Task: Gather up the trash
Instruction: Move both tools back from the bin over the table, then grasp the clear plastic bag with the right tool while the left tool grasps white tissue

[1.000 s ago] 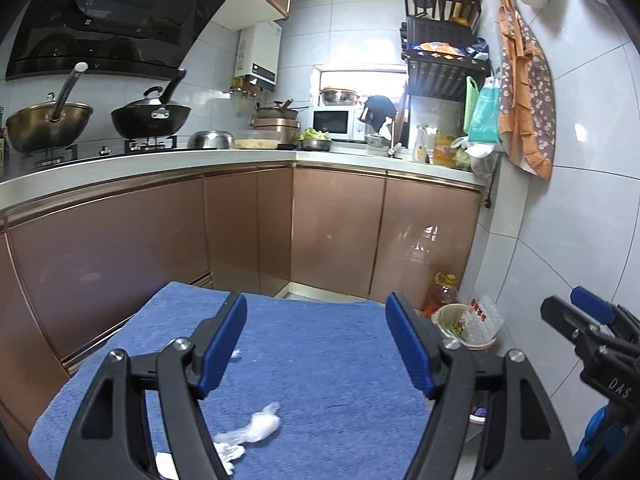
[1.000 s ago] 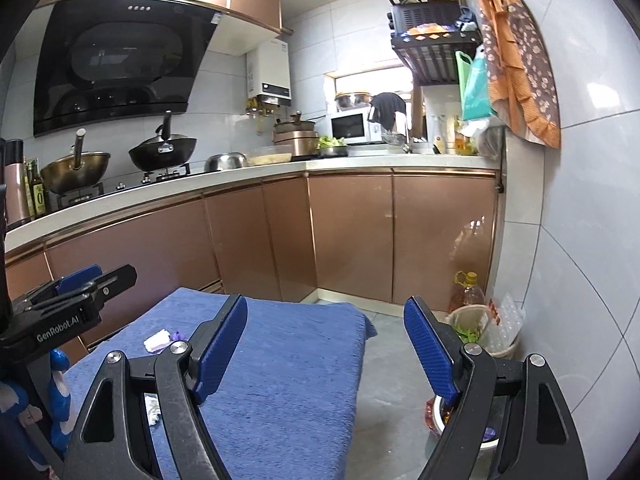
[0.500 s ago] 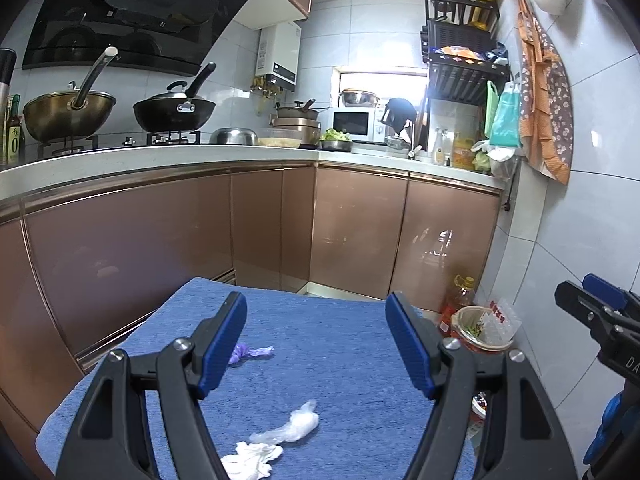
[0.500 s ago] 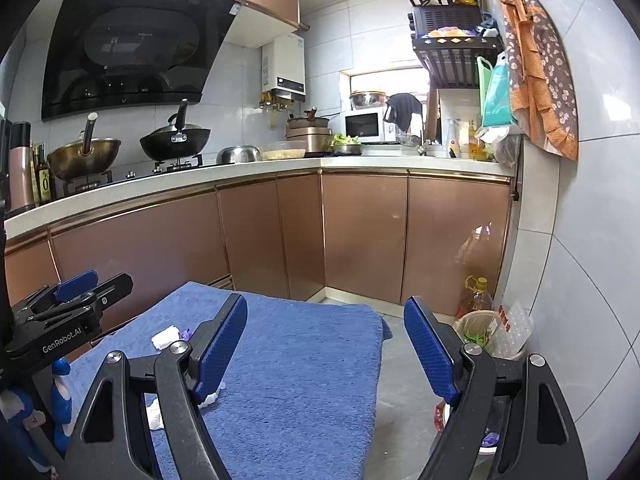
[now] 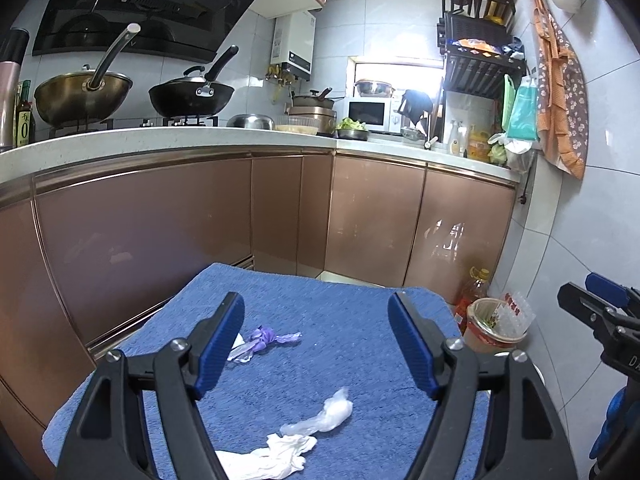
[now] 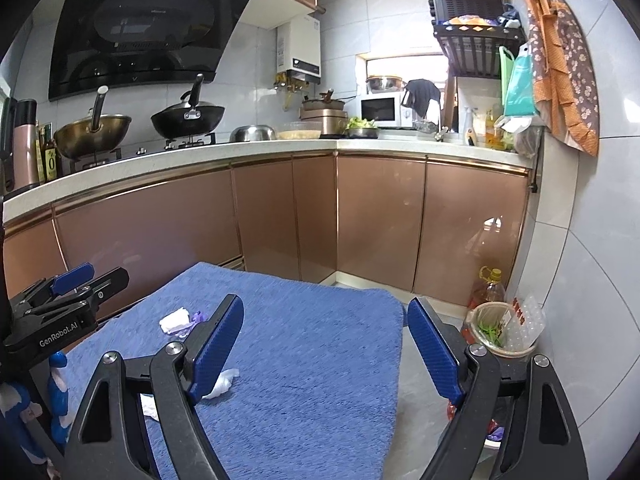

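Approach step — both tools, left tool (image 5: 316, 342) and right tool (image 6: 325, 346), gape empty over the blue tabletop (image 5: 340, 320). Next I'd drop left onto the white tissue (image 5: 280, 450), then bin (image 5: 494, 326) it.

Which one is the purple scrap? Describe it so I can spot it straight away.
Find the blue towel spread in front of the copper-coloured cabinets. On its far left part, just beyond the left gripper, lies the purple scrap, a small twisted, knotted piece. It is the only coloured bit; the crumpled tissue and clear plastic wrap nearer the camera are white or see-through.
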Motion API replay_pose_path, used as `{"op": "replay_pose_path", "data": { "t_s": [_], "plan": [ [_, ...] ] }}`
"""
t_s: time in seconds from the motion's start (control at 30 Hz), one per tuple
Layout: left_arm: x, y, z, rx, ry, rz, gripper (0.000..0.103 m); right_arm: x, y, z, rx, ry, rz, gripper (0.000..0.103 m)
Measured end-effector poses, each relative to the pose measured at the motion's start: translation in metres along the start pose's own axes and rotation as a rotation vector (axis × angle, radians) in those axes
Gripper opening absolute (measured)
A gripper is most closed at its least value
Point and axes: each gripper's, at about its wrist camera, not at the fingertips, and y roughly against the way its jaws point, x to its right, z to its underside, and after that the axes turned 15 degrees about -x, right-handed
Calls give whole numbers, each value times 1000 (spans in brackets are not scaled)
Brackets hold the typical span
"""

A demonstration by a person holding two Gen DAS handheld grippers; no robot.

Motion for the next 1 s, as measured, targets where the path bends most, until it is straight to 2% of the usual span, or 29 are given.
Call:
{"op": "replay_pose_path", "data": {
  "t_s": [0.2, 0.33, 0.4, 0.5, 0.63, 0.8, 1.0],
  "plan": [
    [-33, -6, -2, -16, -3, -27, 73, -10, -13, 2, -31, 22, -21, 83],
    [-63, -16, 3, -61, -10, -22, 73, -19, -30, 5, -70, 26, -66, 83],
    [-73, -22, 10, -95, -31, 15, 73, -26, -42, 9, -99, 28, -97, 83],
    [-84, -42, 29, -191, -66, 102, 73, -35, -63, 16, -152, 21, -158, 83],
    [-82, -65, 63, -298, -140, 179, 73, -48, -89, 26, -220, 21, -203, 83],
    [-74, -90, 92, -385, -190, 228, 73, -65, -124, 39, -318, 13, -264, 83],
    [-71, -109, 111, -444, -217, 246, 70, -86, -169, 53, -440, -5, -350, 75]
  ]
}}
